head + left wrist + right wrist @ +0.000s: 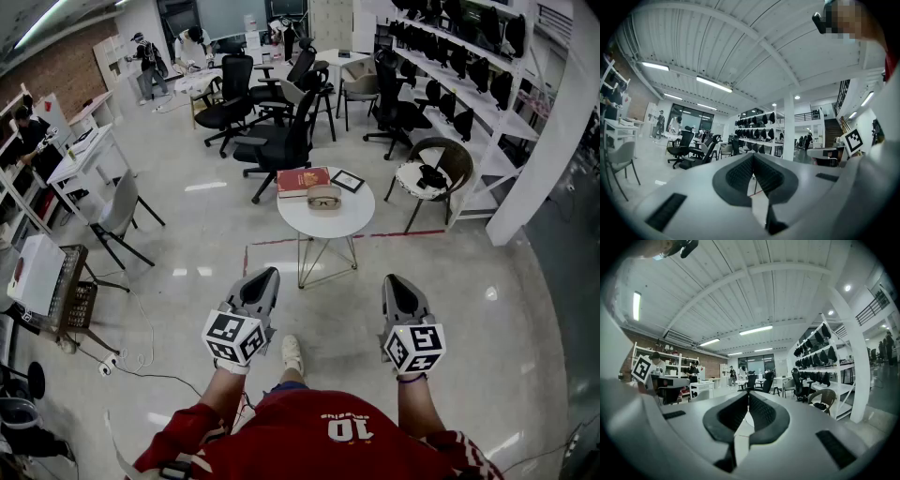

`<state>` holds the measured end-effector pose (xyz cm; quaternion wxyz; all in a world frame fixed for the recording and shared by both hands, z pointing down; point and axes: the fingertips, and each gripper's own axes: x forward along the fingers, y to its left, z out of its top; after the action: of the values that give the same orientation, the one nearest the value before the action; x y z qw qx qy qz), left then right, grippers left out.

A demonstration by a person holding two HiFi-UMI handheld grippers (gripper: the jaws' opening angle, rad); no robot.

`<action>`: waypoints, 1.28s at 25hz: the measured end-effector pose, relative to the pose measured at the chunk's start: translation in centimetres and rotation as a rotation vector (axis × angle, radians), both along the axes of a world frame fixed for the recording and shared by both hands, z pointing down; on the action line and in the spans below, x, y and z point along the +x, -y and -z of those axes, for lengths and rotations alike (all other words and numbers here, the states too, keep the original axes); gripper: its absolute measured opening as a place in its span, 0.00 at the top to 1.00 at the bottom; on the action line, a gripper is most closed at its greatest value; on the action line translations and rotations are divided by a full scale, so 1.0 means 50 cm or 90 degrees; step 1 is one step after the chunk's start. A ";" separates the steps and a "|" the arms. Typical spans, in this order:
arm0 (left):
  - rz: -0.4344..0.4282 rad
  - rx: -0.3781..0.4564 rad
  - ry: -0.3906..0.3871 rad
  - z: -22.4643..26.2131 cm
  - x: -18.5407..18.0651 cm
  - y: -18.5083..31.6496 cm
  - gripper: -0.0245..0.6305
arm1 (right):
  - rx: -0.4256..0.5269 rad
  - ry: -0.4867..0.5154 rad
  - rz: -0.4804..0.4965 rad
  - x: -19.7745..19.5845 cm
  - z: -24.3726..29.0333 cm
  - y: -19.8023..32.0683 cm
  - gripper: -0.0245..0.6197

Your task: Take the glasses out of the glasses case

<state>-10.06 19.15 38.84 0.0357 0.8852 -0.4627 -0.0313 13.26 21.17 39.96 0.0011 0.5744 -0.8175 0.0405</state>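
A tan glasses case [324,199] lies on the round white table [347,221] in the head view, and the dark shape inside it looks like glasses. Both grippers are held level over the floor, well short of the table. My left gripper [268,273] is shut and empty, its ribbed pads [740,174] meeting at the tip [753,155]. My right gripper [393,280] is also shut with nothing in it, its tips [748,394] together. Neither gripper view shows the case.
A red book [303,180] and a small framed picture [348,181] share the table. A wicker chair [433,169] stands to its right, black office chairs [277,141] behind, a grey chair [117,211] and wire cart [66,286] at left. Shelves [469,66] line the right wall.
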 end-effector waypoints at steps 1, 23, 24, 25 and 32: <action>-0.001 0.000 0.001 -0.001 0.000 -0.002 0.95 | -0.001 0.000 0.001 -0.001 -0.002 -0.003 0.93; -0.004 0.000 0.006 0.004 0.001 -0.017 0.95 | 0.016 0.012 0.005 -0.008 0.010 -0.015 0.93; -0.007 -0.001 0.007 0.004 0.002 -0.017 0.95 | 0.021 0.020 0.005 -0.006 0.013 -0.016 0.93; -0.009 -0.002 0.008 0.004 0.003 -0.017 0.95 | 0.025 0.026 0.006 -0.005 0.017 -0.016 0.93; -0.018 -0.007 0.013 0.007 0.015 -0.019 0.95 | 0.026 0.017 0.039 -0.017 0.017 -0.021 0.94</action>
<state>-9.31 20.10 38.50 0.0361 0.8918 -0.4505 -0.0189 12.40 22.23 39.13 -0.0205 0.5488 -0.8351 0.0311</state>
